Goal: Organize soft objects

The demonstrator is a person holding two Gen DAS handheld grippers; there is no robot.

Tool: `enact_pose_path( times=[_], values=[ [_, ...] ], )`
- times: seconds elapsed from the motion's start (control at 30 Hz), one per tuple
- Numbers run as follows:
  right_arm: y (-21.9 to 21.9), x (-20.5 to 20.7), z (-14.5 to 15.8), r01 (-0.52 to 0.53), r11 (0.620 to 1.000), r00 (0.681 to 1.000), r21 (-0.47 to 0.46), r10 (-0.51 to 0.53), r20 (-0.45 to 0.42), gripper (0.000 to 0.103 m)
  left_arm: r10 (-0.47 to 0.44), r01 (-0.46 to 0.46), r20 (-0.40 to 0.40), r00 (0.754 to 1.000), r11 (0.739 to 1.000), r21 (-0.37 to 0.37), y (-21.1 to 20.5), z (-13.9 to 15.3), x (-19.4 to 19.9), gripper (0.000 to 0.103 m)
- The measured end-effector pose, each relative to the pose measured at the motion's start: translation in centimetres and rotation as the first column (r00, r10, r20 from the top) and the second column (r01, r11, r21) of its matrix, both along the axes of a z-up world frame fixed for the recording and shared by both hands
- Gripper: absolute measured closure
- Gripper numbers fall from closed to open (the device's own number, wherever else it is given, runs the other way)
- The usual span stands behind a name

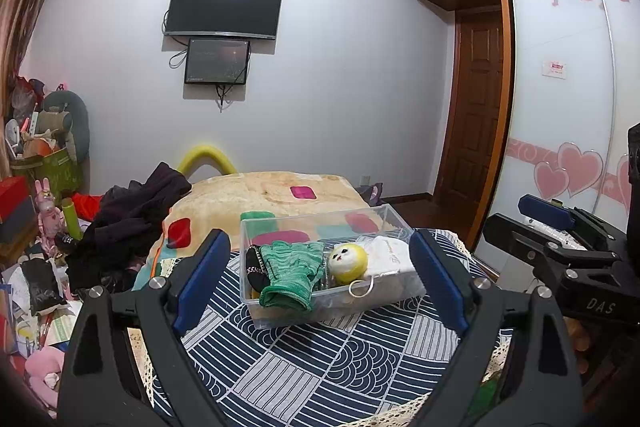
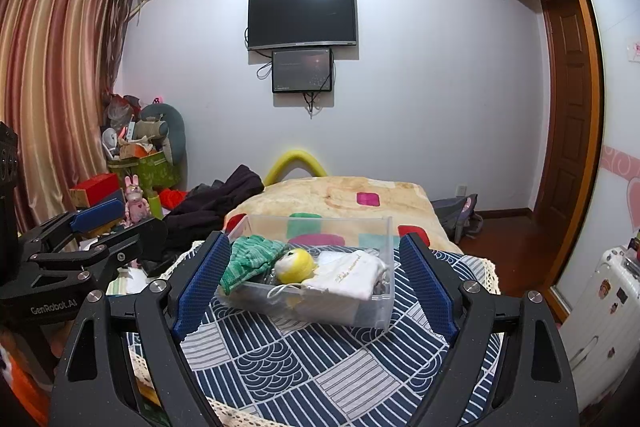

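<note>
A clear plastic bin (image 1: 384, 223) sits on the navy patterned cloth (image 1: 320, 367), far enough in to be reached from either side, already packed with a green knit piece (image 1: 294, 273), a white pouch (image 1: 390, 257) and a small yellow plush ball (image 1: 347, 262). The sorting looks nearly finished. Near it, the left gripper (image 1: 320, 275) and right gripper (image 2: 316, 279) hover with jaws spread wide, empty and touching nothing.
</note>
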State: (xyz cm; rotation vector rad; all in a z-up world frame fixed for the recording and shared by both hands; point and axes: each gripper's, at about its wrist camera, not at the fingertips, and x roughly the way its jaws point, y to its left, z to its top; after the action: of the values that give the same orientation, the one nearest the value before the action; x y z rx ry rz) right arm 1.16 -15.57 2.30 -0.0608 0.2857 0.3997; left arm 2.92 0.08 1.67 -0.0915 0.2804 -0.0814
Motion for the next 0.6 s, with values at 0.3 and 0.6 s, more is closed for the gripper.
enact_pose_path(
  times=[0.3,0.6],
  values=[
    [0.01,-0.10,0.07,0.000,1.000,1.000,0.000,0.000,0.000,0.018,0.003,-0.003,-0.002,1.000,1.000,-0.004,-0.08,-0.04,-0.07,0.009],
    [-0.03,-0.21,0.13,-0.001,1.000,1.000,0.001,0.001,-0.001,0.018,0.002,-0.002,-0.018,1.000,1.000,-0.014,0.02,-0.27,0.26,0.009]
  ],
)
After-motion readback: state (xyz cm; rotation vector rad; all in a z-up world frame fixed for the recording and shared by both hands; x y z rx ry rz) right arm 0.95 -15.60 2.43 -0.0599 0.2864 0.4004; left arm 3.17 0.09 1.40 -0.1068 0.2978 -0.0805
